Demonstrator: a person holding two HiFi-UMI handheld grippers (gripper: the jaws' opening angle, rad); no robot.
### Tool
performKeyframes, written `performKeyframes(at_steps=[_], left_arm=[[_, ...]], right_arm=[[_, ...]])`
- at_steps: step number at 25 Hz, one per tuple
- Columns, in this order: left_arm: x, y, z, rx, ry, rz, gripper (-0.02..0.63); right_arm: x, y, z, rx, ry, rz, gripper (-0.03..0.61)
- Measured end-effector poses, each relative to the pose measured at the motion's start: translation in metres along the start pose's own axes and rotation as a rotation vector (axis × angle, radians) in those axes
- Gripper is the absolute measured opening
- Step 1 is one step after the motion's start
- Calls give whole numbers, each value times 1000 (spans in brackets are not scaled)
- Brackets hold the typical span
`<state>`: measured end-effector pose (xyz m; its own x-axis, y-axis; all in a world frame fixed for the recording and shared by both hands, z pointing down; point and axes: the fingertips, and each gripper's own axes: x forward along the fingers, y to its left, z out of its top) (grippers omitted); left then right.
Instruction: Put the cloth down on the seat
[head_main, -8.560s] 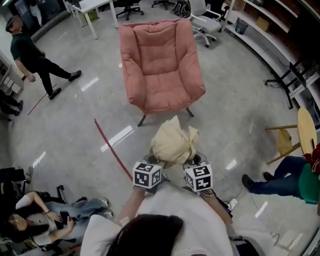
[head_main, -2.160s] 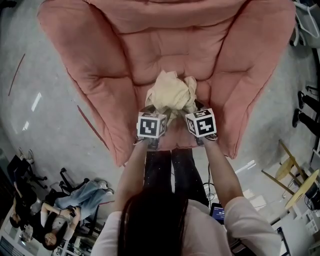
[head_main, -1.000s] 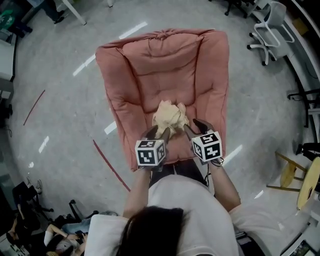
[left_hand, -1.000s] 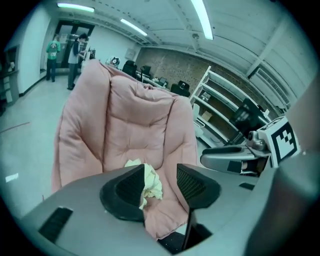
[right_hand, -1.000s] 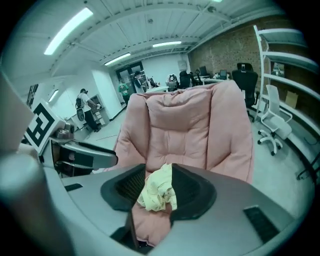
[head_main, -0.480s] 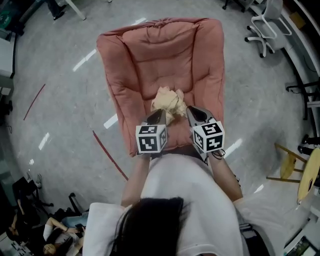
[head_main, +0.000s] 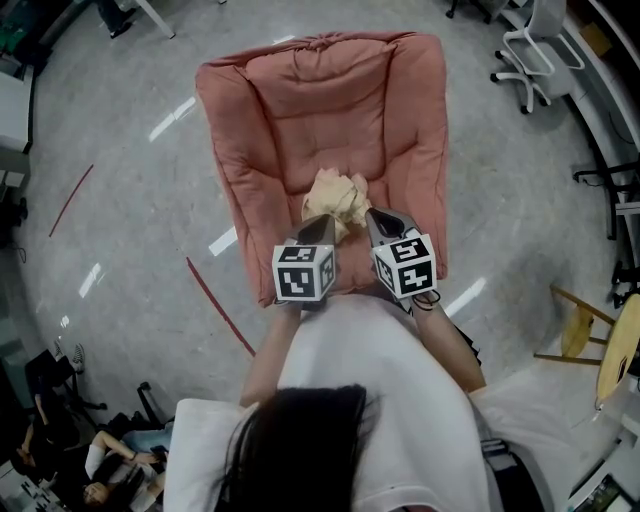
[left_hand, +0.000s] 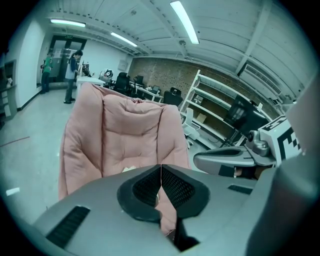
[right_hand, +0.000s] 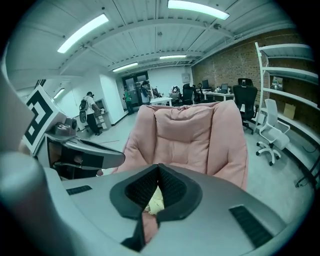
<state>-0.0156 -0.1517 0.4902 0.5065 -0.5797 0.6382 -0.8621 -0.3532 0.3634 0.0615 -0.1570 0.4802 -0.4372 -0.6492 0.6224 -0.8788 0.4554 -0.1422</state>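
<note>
Cloth, place: the crumpled cream-yellow fabric cloth (head_main: 335, 195) lies in a loose heap on the seat (head_main: 348, 256) of the large pink padded armchair (head_main: 320, 100), toward the front edge of the seat.
Armchair: thick, quilted and soft, with raised sides. I judge that it will give a little under any push and will keep the heap from sliding away.
Cloth, task state: it rests on the seat and nothing holds it, so the putting down looks finished.
Cloth, handling: it seems light, limp and without a shape of its own. It is not fragile and hardly slippery on the padded fabric. If it is lifted, the free folds will probably hang down and the bundle may open.
Cloth, where to hold: best on a raised bunch of folds at the top of the heap, one tongs on each side. A thick fold should sit more safely than a single thin edge, which could slip out.
Left tongs (left_hand: 161, 167): clenched, having just been closing. The two black pads meet with nothing between them, just before the heap and apart from it.
Right tongs (right_hand: 158, 167): also clenched after just closing, and empty. The cloth (right_hand: 156, 200) shows only behind the gap below the pads and is not pinched.
</note>
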Motion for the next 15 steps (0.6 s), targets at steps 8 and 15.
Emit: performKeyframes(at_steps=[8,15], left_arm=[[-1,4,-1,-17,-3,11,31],[0,0,-10,22,29,11,31]], right_arm=[[3,6,-4,-50,25,5,28],[4,7,-6,-43,28,13,28]])
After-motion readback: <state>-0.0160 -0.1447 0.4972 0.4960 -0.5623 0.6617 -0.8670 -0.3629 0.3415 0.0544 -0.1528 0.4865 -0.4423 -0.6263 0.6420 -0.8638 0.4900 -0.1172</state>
